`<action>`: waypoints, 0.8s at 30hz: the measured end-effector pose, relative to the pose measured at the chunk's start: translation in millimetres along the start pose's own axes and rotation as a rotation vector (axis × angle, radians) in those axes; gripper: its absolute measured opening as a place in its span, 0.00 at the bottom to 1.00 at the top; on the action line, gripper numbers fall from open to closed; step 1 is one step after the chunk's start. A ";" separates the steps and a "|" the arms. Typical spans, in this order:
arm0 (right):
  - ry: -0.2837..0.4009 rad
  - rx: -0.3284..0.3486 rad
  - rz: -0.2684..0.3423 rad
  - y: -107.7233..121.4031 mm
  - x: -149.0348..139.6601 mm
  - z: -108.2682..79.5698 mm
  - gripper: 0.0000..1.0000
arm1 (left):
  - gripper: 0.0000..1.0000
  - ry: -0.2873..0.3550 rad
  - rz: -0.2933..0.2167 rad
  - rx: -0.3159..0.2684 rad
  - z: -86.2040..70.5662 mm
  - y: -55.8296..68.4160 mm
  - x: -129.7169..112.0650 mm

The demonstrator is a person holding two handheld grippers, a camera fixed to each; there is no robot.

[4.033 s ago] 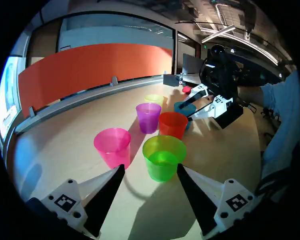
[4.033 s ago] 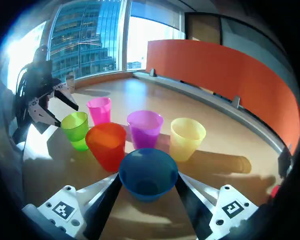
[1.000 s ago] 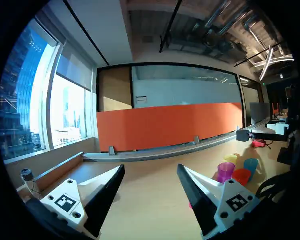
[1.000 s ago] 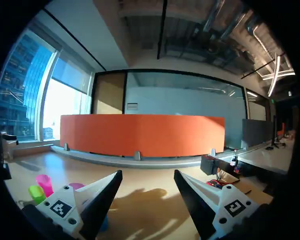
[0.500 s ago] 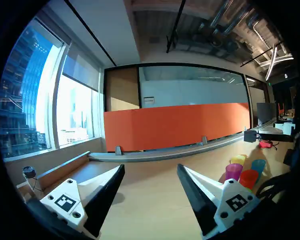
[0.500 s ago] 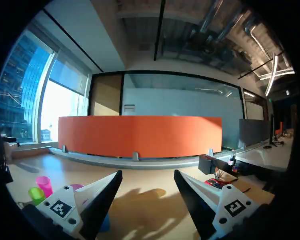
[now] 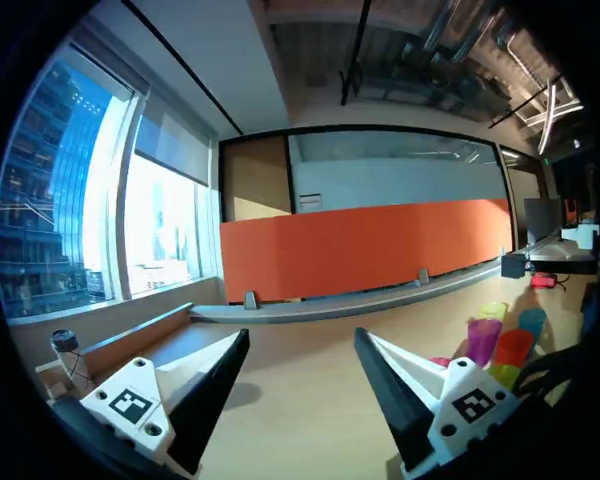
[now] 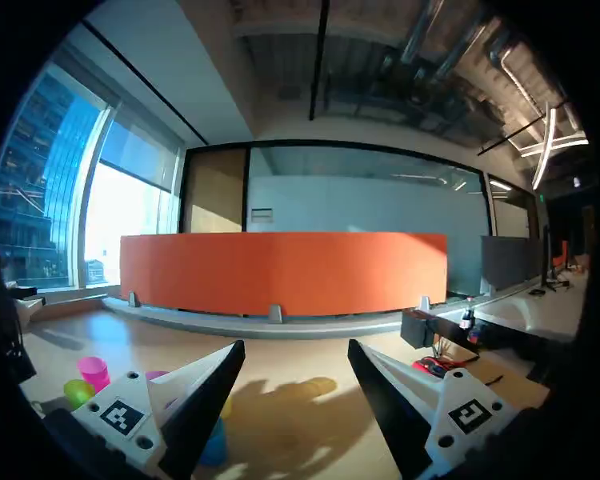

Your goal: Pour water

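Observation:
Both grippers are raised above the wooden table (image 7: 316, 400) and look level across the room. My left gripper (image 7: 300, 342) is open and holds nothing. Low to its right stand the cups: yellow (image 7: 492, 310), purple (image 7: 482, 340), blue (image 7: 532, 322), orange (image 7: 514, 346) and green (image 7: 504, 374). My right gripper (image 8: 296, 350) is open too, with nothing between its fingers. In its view a pink cup (image 8: 94, 372) and the green cup (image 8: 78, 392) sit low on the left. The blue cup (image 8: 214, 444) peeks out beside the left finger.
A long orange partition (image 7: 364, 248) runs along the table's far edge, with tall windows (image 7: 60, 224) to the left. A black box (image 8: 418, 328) and a small red item (image 8: 428, 366) lie on the table at the right.
Since four seconds ago both grippers have lifted off the cups and tilted up toward the room. In the last second the left view has swung a little, sliding the cups rightward; the right barely moved.

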State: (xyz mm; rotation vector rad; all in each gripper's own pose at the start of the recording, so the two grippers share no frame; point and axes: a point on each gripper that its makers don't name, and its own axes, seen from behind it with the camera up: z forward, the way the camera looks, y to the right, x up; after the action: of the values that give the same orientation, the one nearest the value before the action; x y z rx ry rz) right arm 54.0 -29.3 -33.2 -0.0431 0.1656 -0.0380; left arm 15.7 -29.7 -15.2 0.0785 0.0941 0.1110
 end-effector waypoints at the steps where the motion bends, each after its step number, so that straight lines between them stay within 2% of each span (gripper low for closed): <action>1: -0.001 0.002 0.004 -1.1 0.1 -0.2 1.00 | 0.97 0.001 0.002 0.002 0.0 0.1 -0.7; 9: -0.005 0.008 0.017 -6.0 2.2 -0.2 1.00 | 0.97 0.001 -0.006 0.004 2.0 3.7 -8.0; 24: -0.005 0.009 0.000 -10.1 2.7 1.2 1.00 | 0.97 -0.012 -0.028 0.003 1.2 14.4 -25.9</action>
State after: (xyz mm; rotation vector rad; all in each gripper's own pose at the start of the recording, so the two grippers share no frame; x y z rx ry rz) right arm 56.5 -39.5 -32.0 -0.0339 0.1601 -0.0384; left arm -11.3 -18.5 -10.5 0.0810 0.0831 0.0820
